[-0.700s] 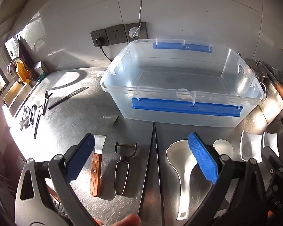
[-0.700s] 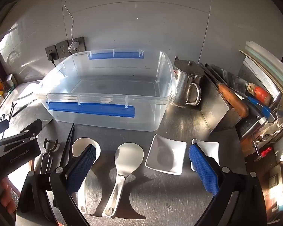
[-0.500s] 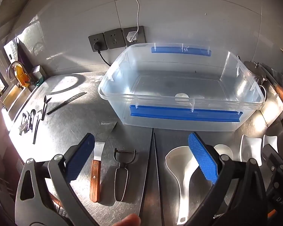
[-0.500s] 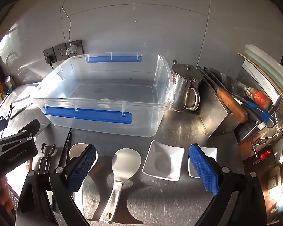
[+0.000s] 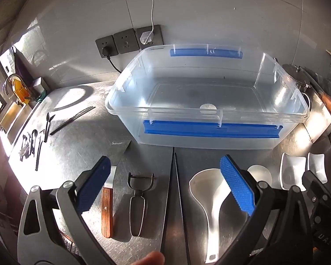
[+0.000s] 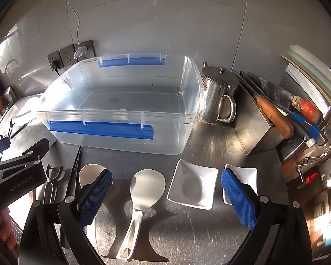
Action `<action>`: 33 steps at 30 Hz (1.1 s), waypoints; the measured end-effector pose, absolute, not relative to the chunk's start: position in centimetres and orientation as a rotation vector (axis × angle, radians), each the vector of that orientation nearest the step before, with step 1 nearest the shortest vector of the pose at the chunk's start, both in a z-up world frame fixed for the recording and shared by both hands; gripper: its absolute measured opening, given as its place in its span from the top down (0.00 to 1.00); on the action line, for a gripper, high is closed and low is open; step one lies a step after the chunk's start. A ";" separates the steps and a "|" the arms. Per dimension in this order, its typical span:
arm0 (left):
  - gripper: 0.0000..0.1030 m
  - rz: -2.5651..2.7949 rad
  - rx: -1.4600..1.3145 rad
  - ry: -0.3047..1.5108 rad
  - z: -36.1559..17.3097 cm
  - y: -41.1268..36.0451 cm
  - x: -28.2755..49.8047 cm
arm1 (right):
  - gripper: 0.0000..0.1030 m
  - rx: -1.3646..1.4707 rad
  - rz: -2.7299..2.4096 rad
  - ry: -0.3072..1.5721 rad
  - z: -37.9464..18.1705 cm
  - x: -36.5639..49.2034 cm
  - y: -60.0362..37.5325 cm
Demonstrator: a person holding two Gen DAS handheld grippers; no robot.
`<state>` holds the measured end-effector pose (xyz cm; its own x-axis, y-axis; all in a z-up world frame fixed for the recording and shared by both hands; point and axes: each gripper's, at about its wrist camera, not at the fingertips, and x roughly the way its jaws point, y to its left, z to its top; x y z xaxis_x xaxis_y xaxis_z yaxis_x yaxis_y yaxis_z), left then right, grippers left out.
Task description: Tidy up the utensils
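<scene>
Left wrist view: the left tongs point(image 5: 165, 187) stand wide open and hold nothing, their blue pads point(image 5: 94, 187) moulded with a fine knurled grid on black frames. On the brushed stainless-steel counter point(image 5: 77, 145) a scatter of small dark cutlery point(image 5: 33, 143) lies at far left, well apart from the rest. Nearer the tongs lie a scraper with a flat steel blade and wooden handle point(image 5: 106, 212), a Y-shaped metal peeler point(image 5: 139, 198), a pair of long dark chopsticks point(image 5: 173, 198) lying side by side, and a white plastic rice paddle point(image 5: 211, 203) with a broad rounded head. Behind them sits a clear rectangular plastic bin point(image 5: 209, 101) with blue latch bars on its long sides, nothing in it. Right wrist view: the right tongs point(image 6: 165, 198) are likewise fully spread and empty. A second white rice paddle point(image 6: 141, 201) lies between the pads, handle toward the camera; just to its right rest two square white ceramic dishes point(image 6: 193, 184), side by side. Beyond them stand a lidded steel jug point(image 6: 218, 95) with a loop handle, beside the bin, and a steel knife block point(image 6: 258, 128) with wooden- and blue-handled knives.
</scene>
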<state>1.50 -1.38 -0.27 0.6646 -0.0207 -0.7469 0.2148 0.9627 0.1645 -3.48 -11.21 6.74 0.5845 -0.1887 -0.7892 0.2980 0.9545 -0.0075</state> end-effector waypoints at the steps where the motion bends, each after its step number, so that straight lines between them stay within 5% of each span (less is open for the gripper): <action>1: 0.07 -0.136 0.251 0.835 -0.3 -1.4 1.5 | 0.05 0.134 -0.288 0.904 6.8 -3.5 -11.3; 33: 0.07 -0.116 0.262 0.860 -1.3 -2.1 1.2 | 0.05 0.139 -0.271 0.940 6.0 -3.1 -11.6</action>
<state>1.18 -2.08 -1.33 0.6486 0.0047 -0.7611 0.2054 0.9618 0.1810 -3.06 -11.58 6.04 0.5591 -0.1689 -0.8117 0.2892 0.9573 0.0000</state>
